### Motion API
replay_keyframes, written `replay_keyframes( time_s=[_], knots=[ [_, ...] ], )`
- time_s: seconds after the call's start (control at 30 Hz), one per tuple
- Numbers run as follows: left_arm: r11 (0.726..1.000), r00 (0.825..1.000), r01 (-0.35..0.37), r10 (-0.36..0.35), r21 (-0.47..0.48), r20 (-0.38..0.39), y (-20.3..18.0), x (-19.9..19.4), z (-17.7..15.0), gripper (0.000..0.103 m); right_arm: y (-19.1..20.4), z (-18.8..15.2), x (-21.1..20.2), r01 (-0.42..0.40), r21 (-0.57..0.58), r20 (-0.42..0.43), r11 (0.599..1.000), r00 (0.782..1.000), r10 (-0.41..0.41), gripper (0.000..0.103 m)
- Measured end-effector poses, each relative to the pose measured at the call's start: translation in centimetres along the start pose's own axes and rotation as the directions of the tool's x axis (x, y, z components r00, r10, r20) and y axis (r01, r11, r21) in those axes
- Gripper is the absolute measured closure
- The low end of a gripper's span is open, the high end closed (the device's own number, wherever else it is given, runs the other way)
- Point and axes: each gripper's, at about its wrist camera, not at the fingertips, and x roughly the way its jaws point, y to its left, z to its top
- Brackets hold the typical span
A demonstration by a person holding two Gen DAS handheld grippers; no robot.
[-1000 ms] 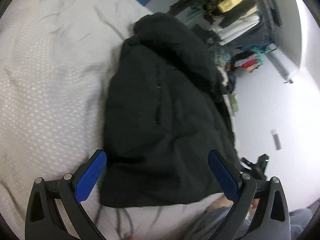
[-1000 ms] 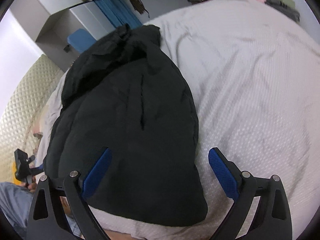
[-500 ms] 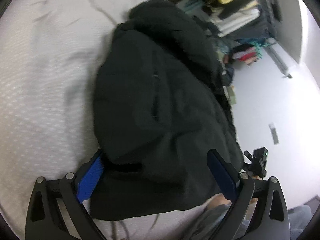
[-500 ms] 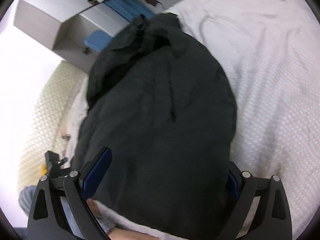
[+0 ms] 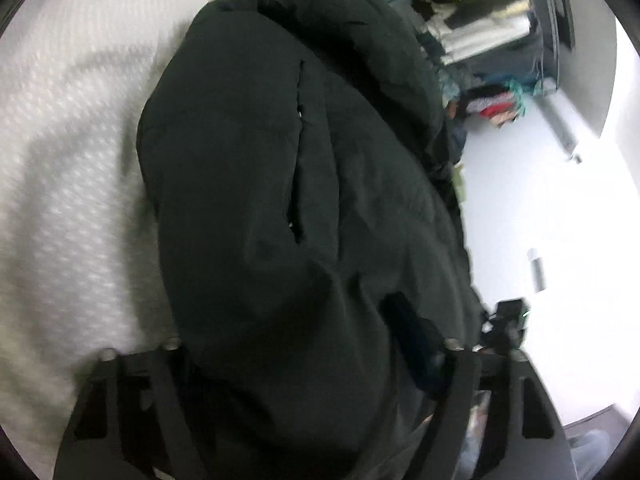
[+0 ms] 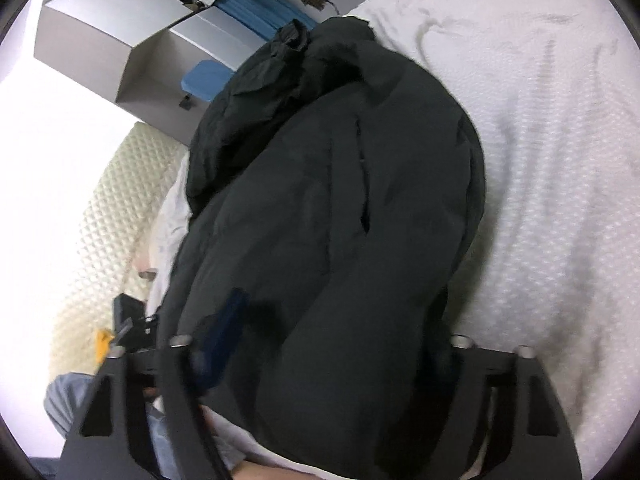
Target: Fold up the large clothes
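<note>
The black jacket (image 5: 304, 200) lies bunched on the white bed (image 5: 68, 168), its near hem sitting between the spread-apart jaws of both the left gripper (image 5: 304, 360) and right gripper (image 6: 332, 344).

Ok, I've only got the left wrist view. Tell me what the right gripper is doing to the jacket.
Observer: The right gripper straddles the near edge of the black jacket. One blue pad shows, and the other finger is hidden under fabric.
Operator: Give me the jacket's far end from that side.
Observer: The far end, collar or hood, lies crumpled, pointing toward grey open boxes beyond the bed.
Operator: Report what's past the jacket's left edge there.
Observer: A cream quilted surface shows there, next to a strip of white sheet.
</note>
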Motion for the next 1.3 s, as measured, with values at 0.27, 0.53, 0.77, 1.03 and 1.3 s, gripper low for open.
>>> replay_keyframes(
  time_s=[0.27, 0.53, 0.77, 1.03, 1.3],
  knots=[
    [0.997, 0.995, 0.064, -0.061, -0.039, 0.077, -2.7, -3.3, 0.5, 0.094, 4.2, 1.8, -4.0, -0.005, -0.083, 0.104, 0.997, 0.994, 0.014, 0.096],
    [0.996, 0.971, 0.078, -0.067, -0.04, 0.231, -7.0, -11.1, 0.5, 0.1, 8.2, 3.0, -10.0, -0.052, -0.151, 0.218, 0.987, 0.972, 0.085, 0.099],
    [0.993, 0.944, 0.117, -0.107, -0.015, 0.314, -10.3, -17.2, -1.9, 0.1, 10.3, 1.9, -14.4, -0.108, -0.185, 0.272, 0.977, 0.95, 0.156, 0.099],
    [0.99, 0.929, 0.134, -0.14, 0.04, 0.343, -12.8, -23.6, -5.5, 0.1, 12.8, -0.2, -17.7, -0.15, -0.199, 0.272, 0.969, 0.941, 0.201, 0.099],
    [0.991, 0.935, 0.115, -0.129, 0.063, 0.331, -15.1, -28.3, -7.3, 0.099, 14.3, -1.6, -21.3, -0.136, -0.196, 0.241, 0.971, 0.953, 0.182, 0.099]
  ],
)
